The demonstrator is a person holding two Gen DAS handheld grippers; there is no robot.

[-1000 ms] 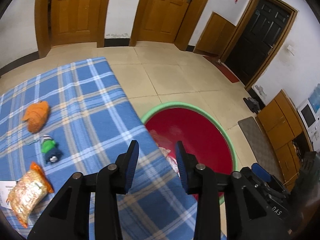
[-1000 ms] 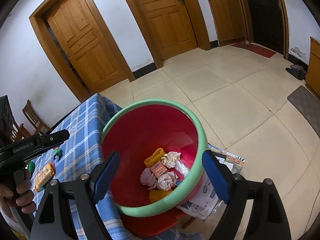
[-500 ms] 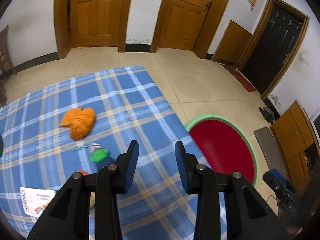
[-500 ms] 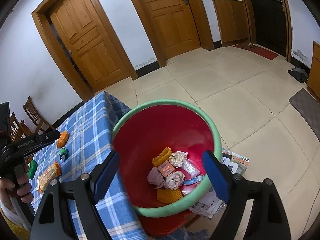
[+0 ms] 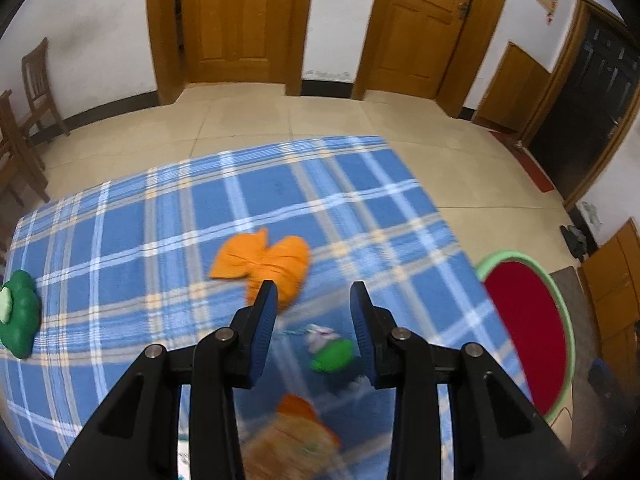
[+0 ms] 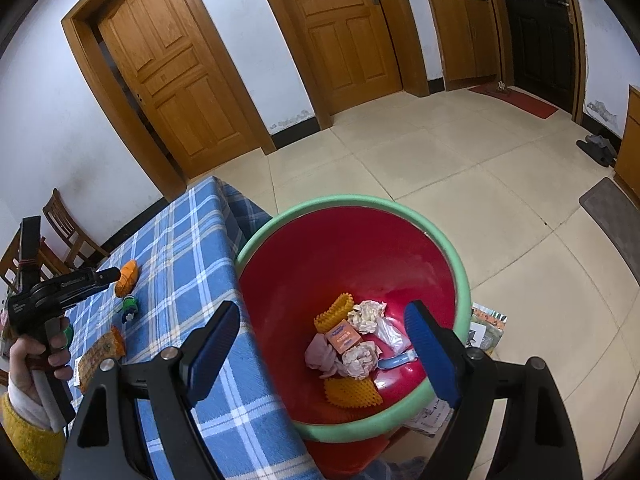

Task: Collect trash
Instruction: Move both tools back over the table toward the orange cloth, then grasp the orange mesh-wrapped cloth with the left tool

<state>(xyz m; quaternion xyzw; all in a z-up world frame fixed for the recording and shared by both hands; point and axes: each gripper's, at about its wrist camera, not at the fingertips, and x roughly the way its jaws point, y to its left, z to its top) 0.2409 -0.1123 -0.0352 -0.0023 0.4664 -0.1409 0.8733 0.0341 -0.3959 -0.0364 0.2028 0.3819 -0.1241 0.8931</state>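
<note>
My left gripper point(image 5: 314, 300) is open and empty above the blue plaid tablecloth point(image 5: 160, 216). Just beyond its fingertips lies an orange crumpled wrapper point(image 5: 264, 264). Between the fingers sits a small green and white toy-like piece point(image 5: 330, 350), and nearer me a blurred orange snack packet point(image 5: 296, 436). The red bin with a green rim point(image 6: 460, 264) stands beside the table and holds crumpled paper, orange foam nets and a small box point(image 6: 344, 338). My right gripper point(image 6: 320, 344) is open and empty above the bin. The bin also shows in the left wrist view point(image 5: 528, 328).
A green object point(image 5: 18, 312) lies at the table's left edge. Papers point(image 6: 484, 328) lie on the tiled floor by the bin. Wooden chairs point(image 5: 36, 92) stand at the left wall. A cabinet point(image 5: 612, 288) and a floor mat point(image 6: 612, 216) are at the right.
My left gripper has swung left from over the bin to over the table, so the orange wrapper and green piece now lie near its fingertips. The right gripper has stayed open above the bin.
</note>
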